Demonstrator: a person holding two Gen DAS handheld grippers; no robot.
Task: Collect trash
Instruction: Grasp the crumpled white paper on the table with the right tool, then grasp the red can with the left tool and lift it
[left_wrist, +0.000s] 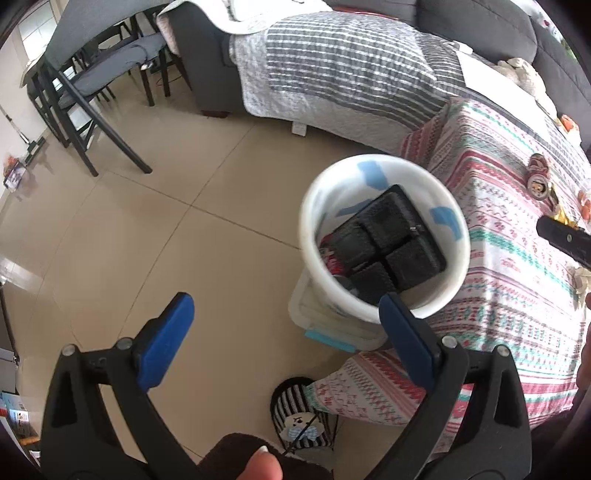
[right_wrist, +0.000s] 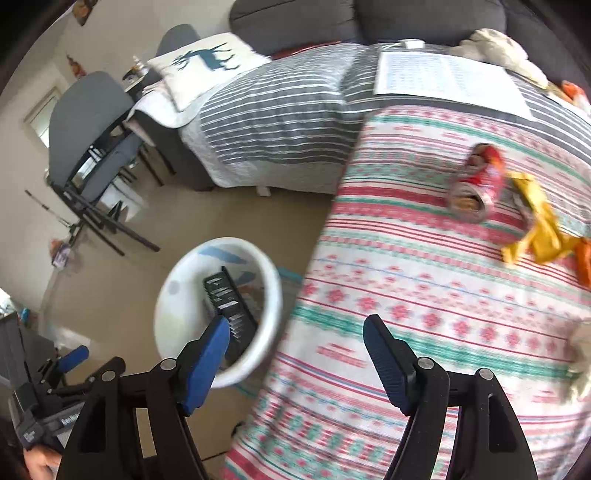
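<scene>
- Nearest in the right wrist view, the right claw (right_wrist: 291, 354) stands spread wide with nothing between its blue pads; it hangs over the edge of the patterned blanket (right_wrist: 424, 302), its left pad showing in front of the white bin (right_wrist: 273, 288).
- In the left wrist view the left claw (left_wrist: 284, 317) is likewise spread and empty, one pad over bare floor (left_wrist: 147, 229), the other overlapping the bin's near rim in the picture; whether it touches the rim I cannot tell.
- The bin stands on the floor just beside the draped blanket, seemingly resting on a pale lidded box (left_wrist: 325, 332). A black compartment tray (left_wrist: 388, 240) sits tilted inside it, with some red scraps under it, so one piece of trash looks already dropped in.
- I judge the step in hand to be the gap between items: claws empty, ready to reach for the next piece.
- Farther out on the blanket lie the remaining pieces: a crushed red can (right_wrist: 476, 184) on its side, and just beside it a crumpled yellow wrapper (right_wrist: 535, 229), with orange scraps at the right edge.
- The next move calls for carrying the right claw forward across the blanket to the can, closing across its narrow dented body, then bringing it back over the bin.
- Beyond lie a grey striped quilt (right_wrist: 277, 118) and a sheet of paper (right_wrist: 443, 77).
</scene>
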